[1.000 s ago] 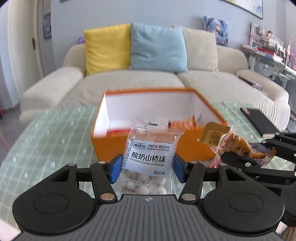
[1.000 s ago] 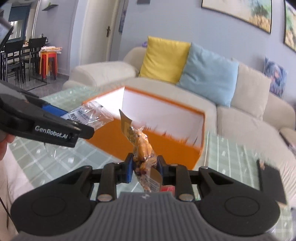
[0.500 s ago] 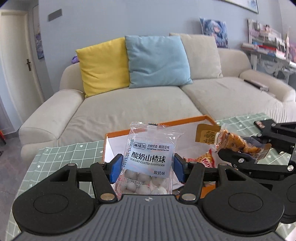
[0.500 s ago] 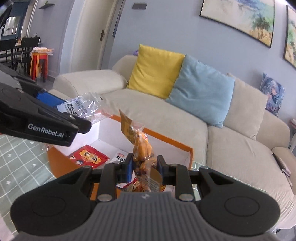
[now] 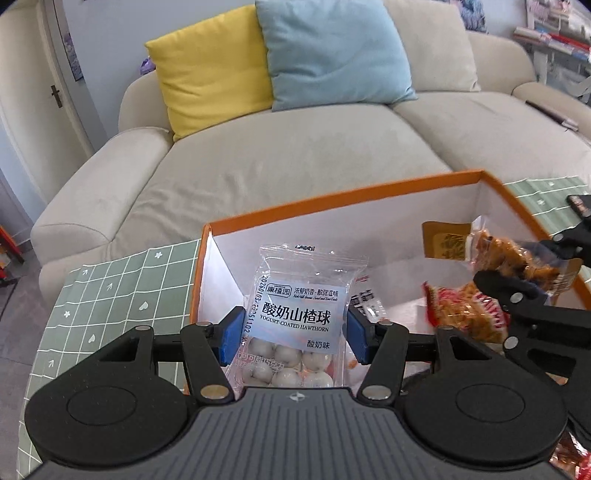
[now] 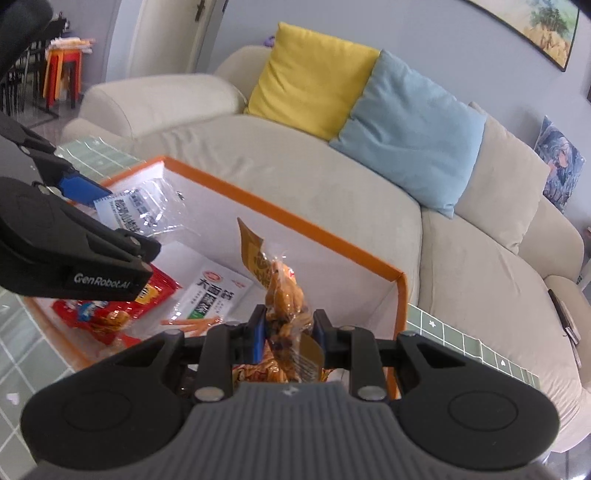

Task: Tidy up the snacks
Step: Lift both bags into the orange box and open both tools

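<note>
Crinkly plastic is clamped by both grippers, the hawthorn packet (image 5: 295,317) by the left gripper (image 5: 293,330) and the orange snack bag (image 6: 286,295) by the right gripper (image 6: 289,328), so either could be dropped outside the orange box (image 5: 343,188) if released off-centre.

Beige sofa (image 5: 295,162) fills the background, with a yellow cushion (image 5: 210,70), light blue cushion (image 5: 332,51) and beige cushion (image 6: 506,177) along its back. Grey-blue wall (image 6: 424,33) behind, with a framed landscape painting (image 6: 546,26) upper right. White door (image 5: 33,92) on the left. Stacked red and orange stools (image 6: 62,74) on a dark floor far left. Table (image 5: 110,295) has a green grid-pattern cloth. Bright daylight, soft shadows.
</note>
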### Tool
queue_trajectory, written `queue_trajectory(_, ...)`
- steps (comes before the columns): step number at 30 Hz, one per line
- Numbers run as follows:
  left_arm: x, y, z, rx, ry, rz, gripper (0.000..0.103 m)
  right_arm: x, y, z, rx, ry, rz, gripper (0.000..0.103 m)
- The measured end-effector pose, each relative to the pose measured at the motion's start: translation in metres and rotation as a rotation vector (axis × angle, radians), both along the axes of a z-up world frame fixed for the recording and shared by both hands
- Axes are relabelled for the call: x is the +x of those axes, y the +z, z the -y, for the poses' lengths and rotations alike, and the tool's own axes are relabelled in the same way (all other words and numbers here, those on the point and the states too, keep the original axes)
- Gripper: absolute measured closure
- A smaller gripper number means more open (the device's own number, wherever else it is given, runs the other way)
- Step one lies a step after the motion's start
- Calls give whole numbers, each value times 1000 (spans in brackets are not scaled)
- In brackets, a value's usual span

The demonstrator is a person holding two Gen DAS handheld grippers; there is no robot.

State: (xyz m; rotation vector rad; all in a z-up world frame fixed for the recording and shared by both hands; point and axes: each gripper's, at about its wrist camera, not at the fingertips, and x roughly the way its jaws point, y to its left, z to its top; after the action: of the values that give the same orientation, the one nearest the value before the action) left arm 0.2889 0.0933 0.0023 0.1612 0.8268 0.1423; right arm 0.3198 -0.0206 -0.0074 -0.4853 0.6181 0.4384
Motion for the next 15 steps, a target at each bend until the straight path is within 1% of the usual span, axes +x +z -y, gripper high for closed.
queue_trajectory(5,12,-12,-5,-6,29,-49,38,16,-14,-8,-46,-7,-36,80)
queue_trajectory(12,19,-26,-12,-12,62,-115,37,28,-31,-16,-108,-23,-79,80)
queue_trajectory(15,18,-30,-6,36,36,-124,37,28,-36,-18,-130,-21,-81,79)
